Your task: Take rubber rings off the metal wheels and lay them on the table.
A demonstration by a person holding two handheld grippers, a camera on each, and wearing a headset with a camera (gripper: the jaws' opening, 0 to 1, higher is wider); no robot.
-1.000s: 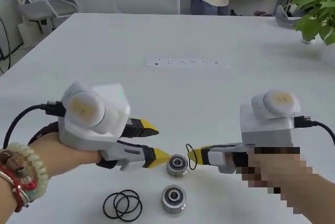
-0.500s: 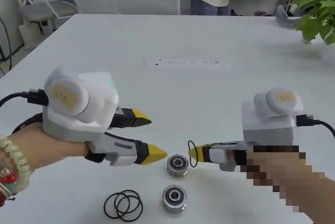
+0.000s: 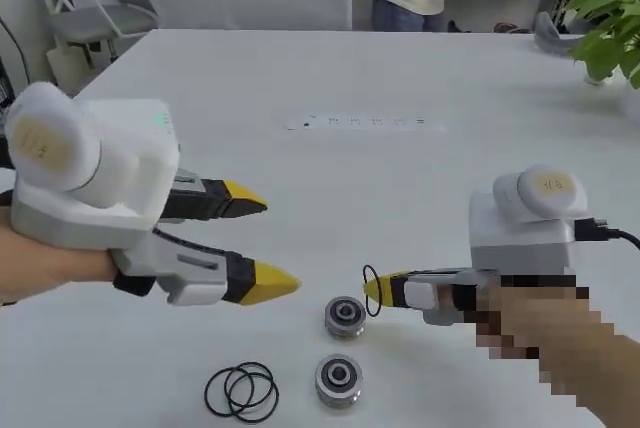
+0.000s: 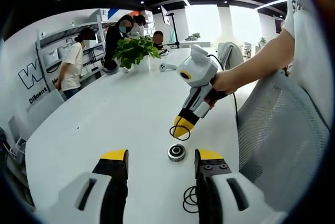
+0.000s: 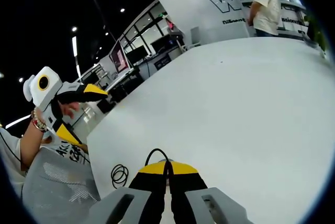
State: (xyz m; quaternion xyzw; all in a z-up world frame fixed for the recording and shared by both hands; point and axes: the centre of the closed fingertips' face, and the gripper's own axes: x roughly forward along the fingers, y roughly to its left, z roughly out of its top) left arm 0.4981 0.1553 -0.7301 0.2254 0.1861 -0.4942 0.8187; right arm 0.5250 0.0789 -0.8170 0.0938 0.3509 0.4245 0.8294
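Right tongs (image 3: 380, 293) pinch rubber ring (image 3: 364, 286) just beside metal wheel (image 3: 345, 315), off surface (image 3: 400, 178). Left tongs (image 3: 272, 243) wide, held clear, probably no bracing needed. Ring pile (image 3: 241, 391) suggests drop spot.

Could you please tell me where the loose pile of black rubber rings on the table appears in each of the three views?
Head view: the pile of rubber rings lies at the bottom, left of the nearer metal wheel.
Left gripper view: bottom centre, beside the right-hand jaw.
Right gripper view: lower left, left of the shut jaws.
Shared landmark: the single ring pinched by the right gripper.
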